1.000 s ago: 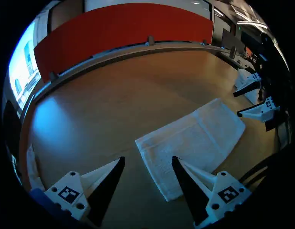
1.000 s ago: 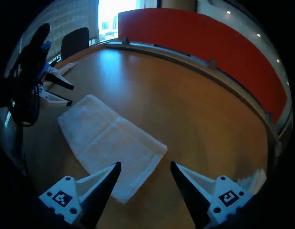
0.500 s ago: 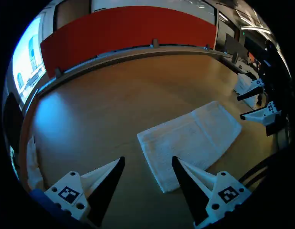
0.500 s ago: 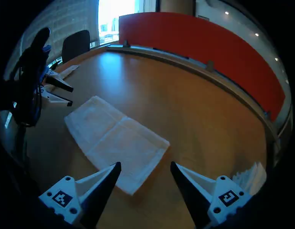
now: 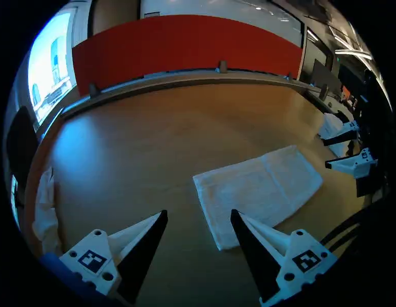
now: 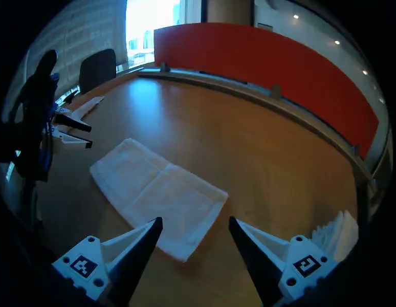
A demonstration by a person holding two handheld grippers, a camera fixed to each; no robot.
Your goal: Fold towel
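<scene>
Wooden table (image 5: 147, 133) carries one white towel (image 5: 257, 192), lying flat just ahead of the two tongs, with bare wood all round it. Both gape, empty: left gripper (image 5: 198, 214), right gripper (image 6: 195, 220). Left gripper view catches a crumpled cloth (image 5: 44, 204) at the table edge; right gripper view, a cloth stack (image 6: 338, 233) by the rim.

The near edge of the towel (image 5: 259, 192) is partly covered by a finger of the left hand-held gripper (image 5: 198, 211). A white cloth stack (image 6: 338, 233) is cut off by the right gripper view's edge.
</scene>
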